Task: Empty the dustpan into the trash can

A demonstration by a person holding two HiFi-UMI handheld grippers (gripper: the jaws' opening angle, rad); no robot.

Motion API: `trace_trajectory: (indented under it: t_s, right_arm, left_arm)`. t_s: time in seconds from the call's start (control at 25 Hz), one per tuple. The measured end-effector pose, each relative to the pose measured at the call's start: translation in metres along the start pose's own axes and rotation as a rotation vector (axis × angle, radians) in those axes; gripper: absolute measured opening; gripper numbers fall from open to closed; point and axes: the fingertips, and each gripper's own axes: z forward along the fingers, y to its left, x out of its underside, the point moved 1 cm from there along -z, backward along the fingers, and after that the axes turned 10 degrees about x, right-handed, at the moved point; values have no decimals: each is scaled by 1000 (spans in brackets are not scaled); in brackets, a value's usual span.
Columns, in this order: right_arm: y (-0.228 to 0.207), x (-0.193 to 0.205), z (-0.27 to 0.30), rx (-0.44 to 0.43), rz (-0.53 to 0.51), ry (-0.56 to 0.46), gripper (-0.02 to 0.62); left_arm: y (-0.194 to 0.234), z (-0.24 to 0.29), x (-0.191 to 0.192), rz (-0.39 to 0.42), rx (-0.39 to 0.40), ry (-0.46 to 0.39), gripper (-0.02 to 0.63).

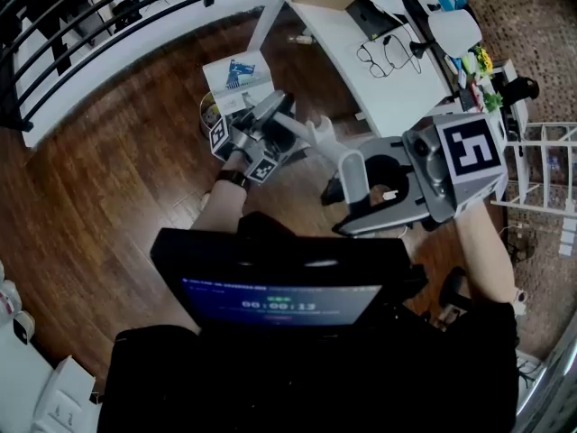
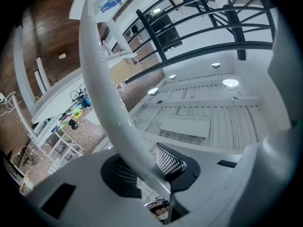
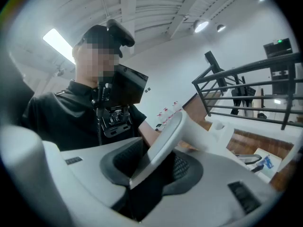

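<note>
**State.** Both grippers hold a long-handled white dustpan (image 1: 302,126) clear of the wooden floor (image 1: 117,188).
- The left gripper (image 1: 270,120) pinches the handle (image 2: 102,79) partway along. In the left gripper view its jaws are closed on the curved, smooth shaft.
- The right gripper (image 1: 359,192) clamps the flat near end of the handle. In the right gripper view that end sits wedged between the jaws.
- The pan (image 1: 236,75), marked with a blue sticker (image 1: 240,69), is at the far end. It sits over a dark round rim with a yellowish lining (image 1: 206,111), probably the trash can, which the pan mostly hides.
- The pan's contents are not visible.

**Risks from here (my judgement).**
1. The shaft is smooth and round in the left pinch. If it twists between the jaws during tipping, the pan rolls sideways and the debris goes onto the floor.
2. The right grip sits on a thin, tapering end with little contact. The leverage of the long handle could work it loose, and the pan would then drop.
3. The pan covers the can's opening in the head view, so the pour is aimed nearly blind. If the pan is off-centre, dirt lands beside the can.
4. The can looks small and light. A nudge from the pan's edge could tip or push it.
5. The white desk (image 1: 338,39) stands near, so a wide swing of the handle could strike it.
</note>
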Motion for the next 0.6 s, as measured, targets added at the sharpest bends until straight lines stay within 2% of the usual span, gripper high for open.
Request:
trace_trajectory:
  t_s: [0.4,0.6]
  right_arm:
    - [0,-2,-1,-19,15,25,130]
    - [-3,5,-1,-57,7,65,130]
  left_arm:
    - [-3,-5,1,4,-7,-24,83]
    - [-1,-15,-8,22,27,-43,81]
